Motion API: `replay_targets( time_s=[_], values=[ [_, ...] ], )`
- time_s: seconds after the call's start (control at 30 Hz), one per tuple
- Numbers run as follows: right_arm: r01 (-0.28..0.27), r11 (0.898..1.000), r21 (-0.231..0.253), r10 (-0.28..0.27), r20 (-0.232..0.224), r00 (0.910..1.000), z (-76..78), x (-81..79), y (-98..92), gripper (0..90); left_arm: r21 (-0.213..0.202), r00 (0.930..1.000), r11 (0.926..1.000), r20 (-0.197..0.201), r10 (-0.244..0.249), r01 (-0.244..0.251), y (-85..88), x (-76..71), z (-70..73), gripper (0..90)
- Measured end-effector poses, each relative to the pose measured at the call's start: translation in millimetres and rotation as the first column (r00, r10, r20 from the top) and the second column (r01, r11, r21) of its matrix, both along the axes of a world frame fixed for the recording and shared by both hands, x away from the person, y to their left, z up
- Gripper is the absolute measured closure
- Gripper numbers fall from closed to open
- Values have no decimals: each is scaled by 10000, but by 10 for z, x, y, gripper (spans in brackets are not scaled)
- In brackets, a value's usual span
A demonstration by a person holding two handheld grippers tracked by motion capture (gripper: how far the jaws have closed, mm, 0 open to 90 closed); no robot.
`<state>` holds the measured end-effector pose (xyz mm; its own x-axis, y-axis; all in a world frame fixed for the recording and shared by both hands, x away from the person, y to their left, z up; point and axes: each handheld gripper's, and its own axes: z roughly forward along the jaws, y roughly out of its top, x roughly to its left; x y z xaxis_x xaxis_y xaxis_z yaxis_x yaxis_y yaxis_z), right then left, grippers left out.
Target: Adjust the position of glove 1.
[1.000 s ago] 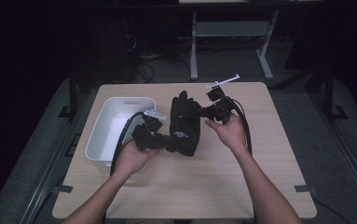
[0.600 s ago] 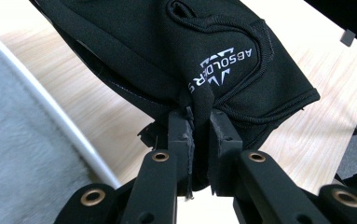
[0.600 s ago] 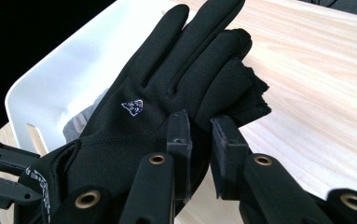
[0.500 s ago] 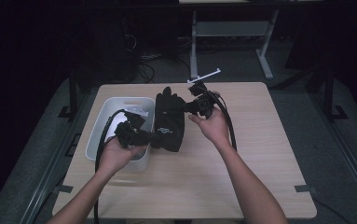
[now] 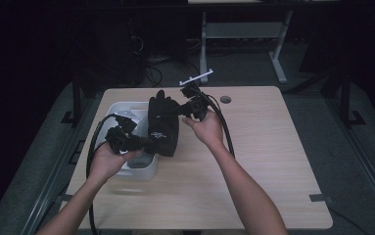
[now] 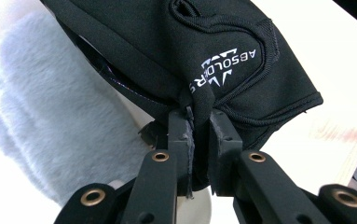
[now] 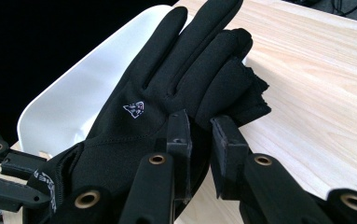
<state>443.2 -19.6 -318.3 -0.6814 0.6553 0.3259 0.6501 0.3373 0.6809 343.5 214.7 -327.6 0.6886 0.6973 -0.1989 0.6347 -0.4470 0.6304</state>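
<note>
A black glove with a small white logo hangs stretched between my two grippers, above the right rim of a white bin. My left gripper is shut on its cuff end; in the left gripper view the jaws pinch the fabric below the printed lettering on the glove. My right gripper is shut on the finger end. In the right gripper view dark fabric sits between the jaws. A second dark layer shows under the glove.
The bin stands at the left of the light wooden table, with something pale and fluffy under the glove. A cable hole lies near the table's far edge. Cables trail from both grippers. Beyond the table stands a white desk frame.
Both hands have carried the glove leftward, from the table's middle to above the bin's right rim. Both grips have stayed the same.
</note>
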Motion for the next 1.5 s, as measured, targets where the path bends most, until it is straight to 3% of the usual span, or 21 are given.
replay_targets(
  time_s=[0.3, 0.73, 1.23, 1.5],
  values=[
    [-174, 9998, 89, 175, -85, 9998, -10, 48, 213, 788, 74, 9996, 9996, 50, 285, -285, 198, -8, 2, 814],
    [-504, 9987, 107, 505, -64, 9987, -103, 110, 510, 788, 121, 9975, 9977, -198, 676, -673, 470, 2, -93, 815],
    [-457, 9987, 234, 466, -398, 9981, -308, 183, 768, 785, 424, 9924, 9936, -606, 1070, -1045, 665, 71, -270, 815],
    [-415, 9991, -90, 409, -544, 9977, -408, 217, 810, 773, 563, 9889, 9915, -848, 1221, -1176, 669, 133, -400, 811]
  ],
)
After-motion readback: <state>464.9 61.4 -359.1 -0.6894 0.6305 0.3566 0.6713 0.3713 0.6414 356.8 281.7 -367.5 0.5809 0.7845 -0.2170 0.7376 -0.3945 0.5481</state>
